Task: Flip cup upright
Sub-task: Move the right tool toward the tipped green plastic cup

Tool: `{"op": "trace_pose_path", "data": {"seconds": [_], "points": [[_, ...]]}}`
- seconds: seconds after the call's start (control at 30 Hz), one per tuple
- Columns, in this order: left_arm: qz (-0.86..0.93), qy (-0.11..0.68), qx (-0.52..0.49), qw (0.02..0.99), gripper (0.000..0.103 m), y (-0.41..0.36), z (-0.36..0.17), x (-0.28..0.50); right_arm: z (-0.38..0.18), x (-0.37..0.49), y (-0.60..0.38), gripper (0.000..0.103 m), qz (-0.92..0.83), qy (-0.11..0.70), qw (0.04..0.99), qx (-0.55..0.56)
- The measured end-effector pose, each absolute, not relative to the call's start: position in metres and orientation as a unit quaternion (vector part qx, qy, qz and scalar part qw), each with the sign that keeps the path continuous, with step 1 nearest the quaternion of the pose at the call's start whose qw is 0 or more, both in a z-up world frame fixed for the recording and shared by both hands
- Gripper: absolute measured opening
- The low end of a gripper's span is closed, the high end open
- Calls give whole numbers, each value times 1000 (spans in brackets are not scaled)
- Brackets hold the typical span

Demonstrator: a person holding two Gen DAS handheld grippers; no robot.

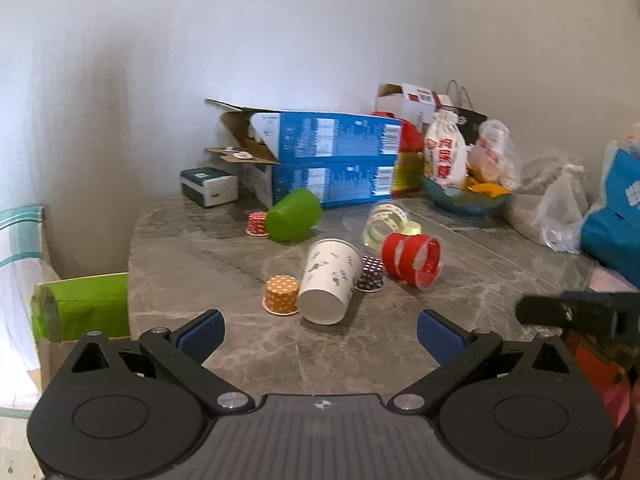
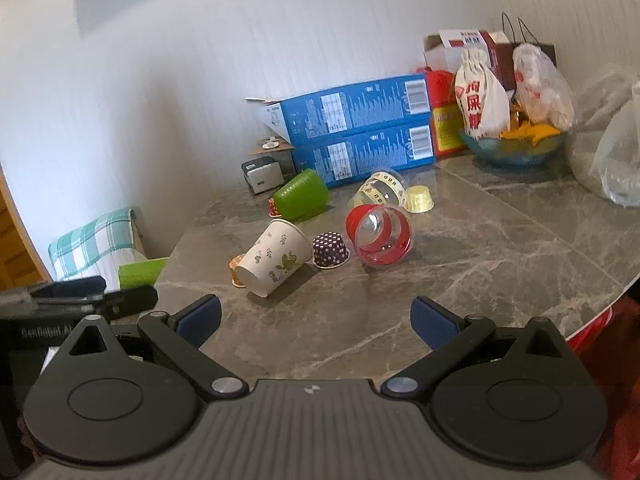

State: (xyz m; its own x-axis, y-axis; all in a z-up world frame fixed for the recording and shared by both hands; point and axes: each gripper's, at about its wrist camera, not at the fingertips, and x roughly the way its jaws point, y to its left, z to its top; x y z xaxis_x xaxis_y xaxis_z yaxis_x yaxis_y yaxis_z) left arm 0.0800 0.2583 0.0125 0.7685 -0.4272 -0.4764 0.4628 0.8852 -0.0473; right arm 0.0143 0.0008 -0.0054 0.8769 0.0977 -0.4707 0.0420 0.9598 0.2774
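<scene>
left claw: spread wide with nothing between its blue pads, hovering over the near part of the tabletop, short of the cups.
right claw: also spread wide and holding nothing, over the near edge of the tabletop; the left wrist view shows a dark part of it at the right edge.
tabletop: grey marble pattern, with a cluster of tipped cups in the middle and packaging along the wall.
paper cup: white with a green leaf print, lying on its side, its base turned toward the cameras and its mouth away.
orange dotted cup: small, mouth down, touching the paper cup's left side.
dark dotted cup: small, mouth down, just beside the paper cup's right side.
red cup: clear plastic with red bands, on its side; in the right wrist view its open mouth faces the camera.
clear cup: printed band, on its side behind the red cup.
yellow cup: small and pale, just right of the clear cup.
green cup: on its side near the blue boxes, with a small red dotted cup against its left.
blue boxes: two stacked along the wall, the top one with an open flap.
bowl: blue, holding bags and orange-yellow items, to the right of the boxes.
plastic bags: at the far right of the tabletop.
</scene>
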Motion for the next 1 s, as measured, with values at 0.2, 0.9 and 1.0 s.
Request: {"op": "trace_pose_path", "data": {"seconds": [0.2, 0.9, 1.0], "points": [[-240, 246, 43, 938, 103, 261, 13, 93, 21, 67, 2, 102, 30, 262, 946, 190], [-257, 297, -18, 919, 103, 300, -18, 164, -34, 422, 19, 102, -95, 471, 817, 318], [-246, 295, -25, 923, 103, 312, -18, 167, -41, 432, 25, 102, -106, 484, 812, 307]]}}
